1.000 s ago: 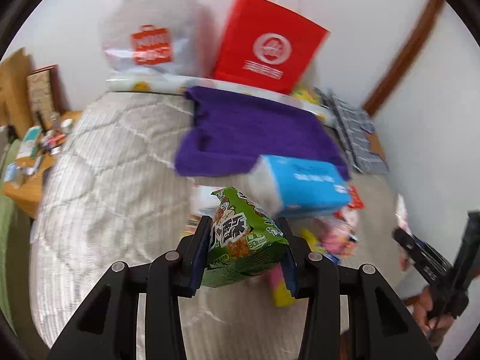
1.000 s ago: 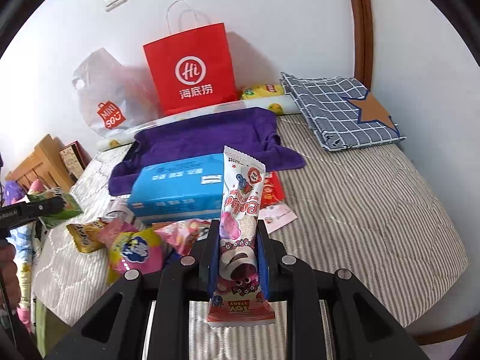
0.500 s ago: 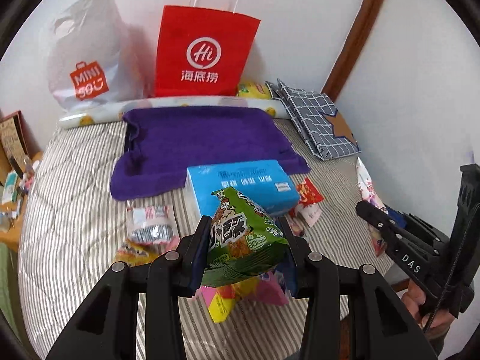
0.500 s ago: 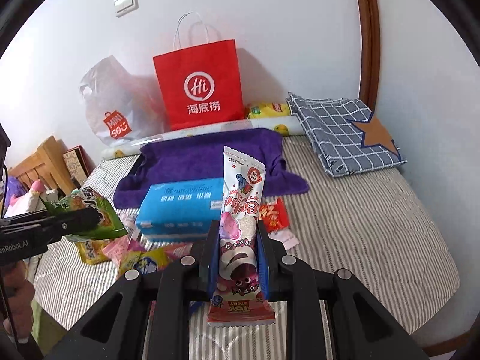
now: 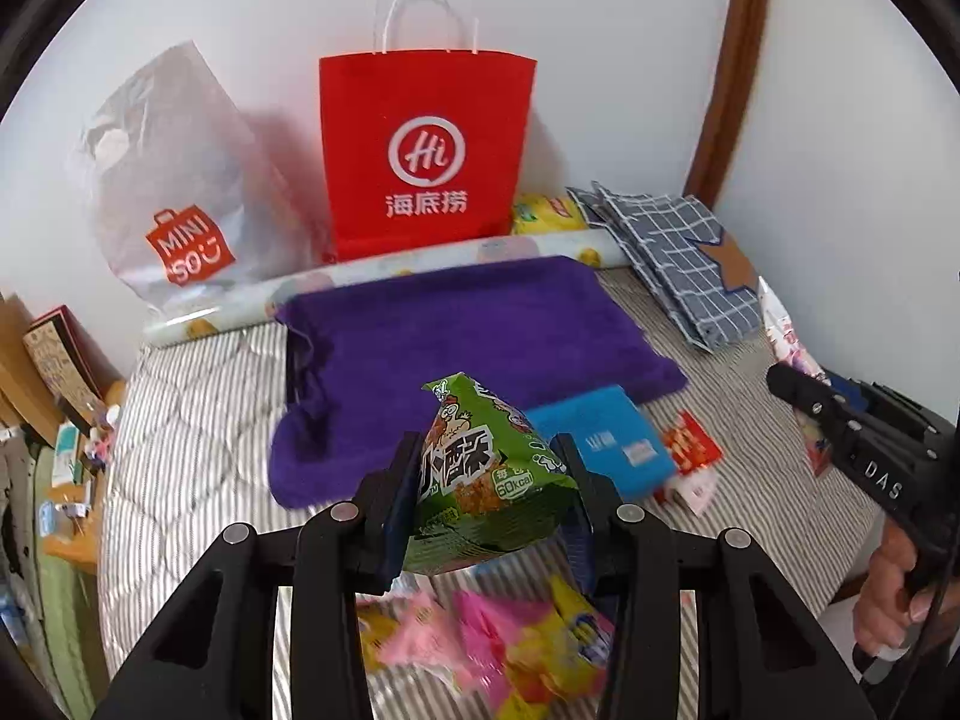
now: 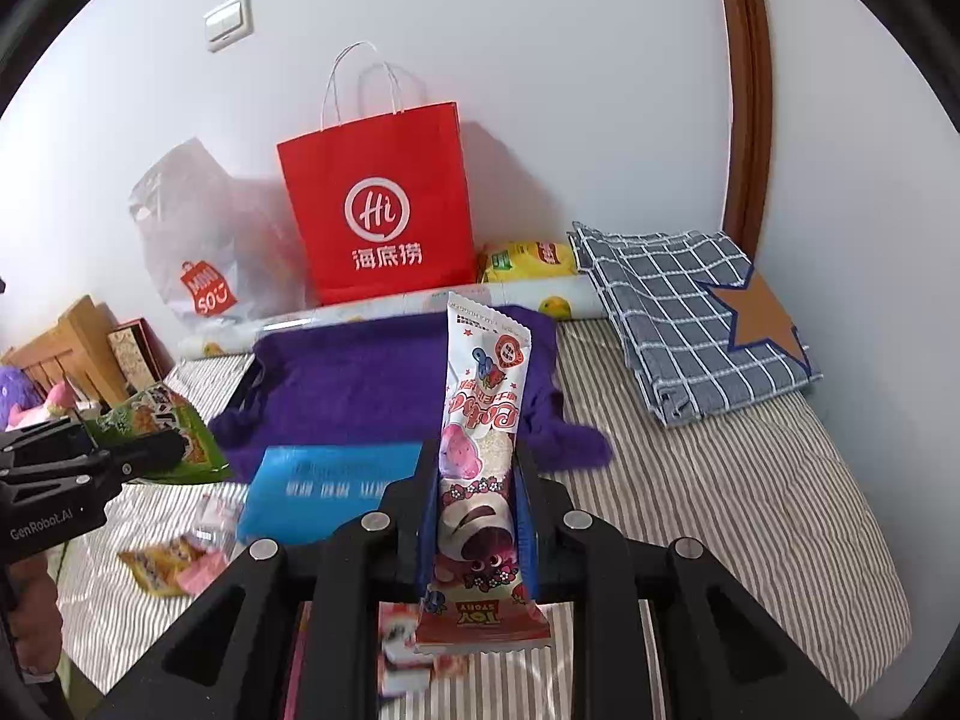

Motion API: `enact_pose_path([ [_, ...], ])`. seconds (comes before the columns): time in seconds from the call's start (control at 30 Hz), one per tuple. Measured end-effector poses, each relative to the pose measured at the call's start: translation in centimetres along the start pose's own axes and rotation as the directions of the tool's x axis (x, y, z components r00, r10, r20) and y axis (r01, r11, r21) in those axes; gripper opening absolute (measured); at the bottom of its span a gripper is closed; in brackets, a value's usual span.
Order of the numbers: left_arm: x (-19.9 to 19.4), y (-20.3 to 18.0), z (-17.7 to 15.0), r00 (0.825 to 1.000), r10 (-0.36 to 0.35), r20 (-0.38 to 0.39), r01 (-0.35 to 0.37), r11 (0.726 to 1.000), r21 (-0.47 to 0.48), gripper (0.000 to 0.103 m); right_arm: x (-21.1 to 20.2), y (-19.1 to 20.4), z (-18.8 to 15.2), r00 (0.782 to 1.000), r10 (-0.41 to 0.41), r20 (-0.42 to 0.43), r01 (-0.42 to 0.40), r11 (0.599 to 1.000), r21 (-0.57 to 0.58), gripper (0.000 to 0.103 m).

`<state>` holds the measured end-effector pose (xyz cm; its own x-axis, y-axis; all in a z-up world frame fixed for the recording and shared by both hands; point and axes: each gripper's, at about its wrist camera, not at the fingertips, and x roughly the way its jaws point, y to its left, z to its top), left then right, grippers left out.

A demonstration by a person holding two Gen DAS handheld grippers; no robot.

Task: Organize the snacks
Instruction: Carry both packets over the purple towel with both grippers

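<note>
Both grips unchanged from a second ago: my left gripper (image 5: 489,498) is clamped on the green chip bag (image 5: 486,480), my right gripper (image 6: 477,516) is squeezed tight on the pink Toy Story wafer pack (image 6: 480,438). What changed is the framing. In the left view the red Hi paper bag (image 5: 426,150) was tilted and blurred, and now sits upright and centred. The blue tissue pack (image 5: 606,444) has slid from above the chip bag to its right. In the right view the bed (image 6: 720,480) sits lower and more wall shows.

Only the left view shows the loose snack pile (image 5: 498,648) below my jaws, pink and yellow wrappers, blurred. It also shows the hand (image 5: 894,594) on the right tool. Only the right view shows the light switch (image 6: 228,21), the plush toys (image 6: 24,396) at far left and the wooden furniture beside them.

Wafer pack: long axis runs away from me, the Toy Story end toward the camera, the far end over the purple towel (image 6: 372,384). Chip bag: puffed, its peak pointing up and away, off the bed. Behind the towel: the checked cloth (image 6: 690,312), the red bag and the Miniso bag (image 6: 198,252) against the wall.
</note>
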<state>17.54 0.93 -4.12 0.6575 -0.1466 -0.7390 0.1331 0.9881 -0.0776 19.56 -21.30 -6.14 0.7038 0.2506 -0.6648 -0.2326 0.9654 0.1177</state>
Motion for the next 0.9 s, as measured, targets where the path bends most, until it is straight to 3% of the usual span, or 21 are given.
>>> enact_pose_path([
  [0.4,4.2,3.1,4.0,0.999,0.032,-0.009,-0.033,0.998,-0.054,0.042,5.1,-0.1,3.9,1.000,-0.001,-0.006,0.001,1.000,-0.008,0.021],
  [0.9,9.3,5.2,8.4,0.993,0.116,-0.023,-0.116,0.993,-0.007,0.042,12.4,-0.1,7.0,0.999,0.008,-0.047,-0.010,0.999,-0.039,0.021],
])
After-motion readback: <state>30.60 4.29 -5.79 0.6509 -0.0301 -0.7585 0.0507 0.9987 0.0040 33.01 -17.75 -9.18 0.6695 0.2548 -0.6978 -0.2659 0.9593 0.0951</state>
